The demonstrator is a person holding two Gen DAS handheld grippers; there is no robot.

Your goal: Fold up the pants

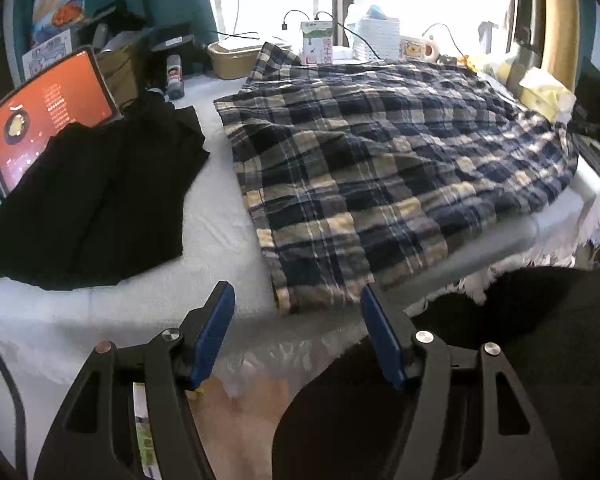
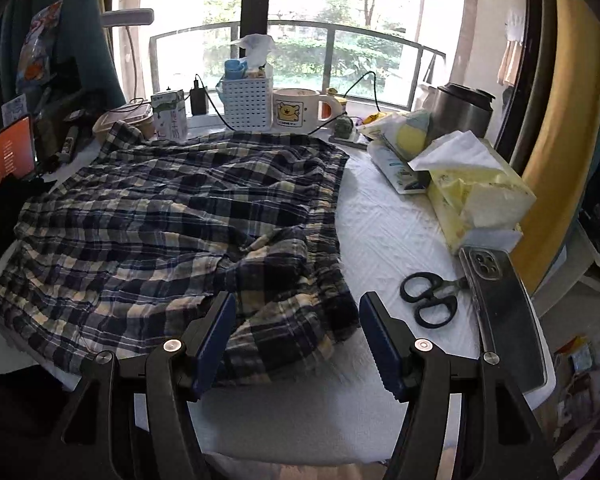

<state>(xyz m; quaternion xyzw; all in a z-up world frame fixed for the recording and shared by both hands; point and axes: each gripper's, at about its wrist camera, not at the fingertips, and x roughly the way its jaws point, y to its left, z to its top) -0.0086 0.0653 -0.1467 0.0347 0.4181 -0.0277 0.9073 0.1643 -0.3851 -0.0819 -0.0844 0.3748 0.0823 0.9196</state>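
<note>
Navy, cream and white plaid pants lie spread and wrinkled across the white-covered table. In the left wrist view my left gripper is open at the table's front edge, just short of the pants' near corner, and its blue pads hold nothing. In the right wrist view the same pants fill the left and middle of the table. My right gripper is open over the bunched near right corner. Fabric shows between the fingers, but the pads stand apart from it.
A folded black garment lies left of the pants in front of a lit tablet. Black scissors, a phone and a tissue box sit on the right. A mug and white basket line the window side.
</note>
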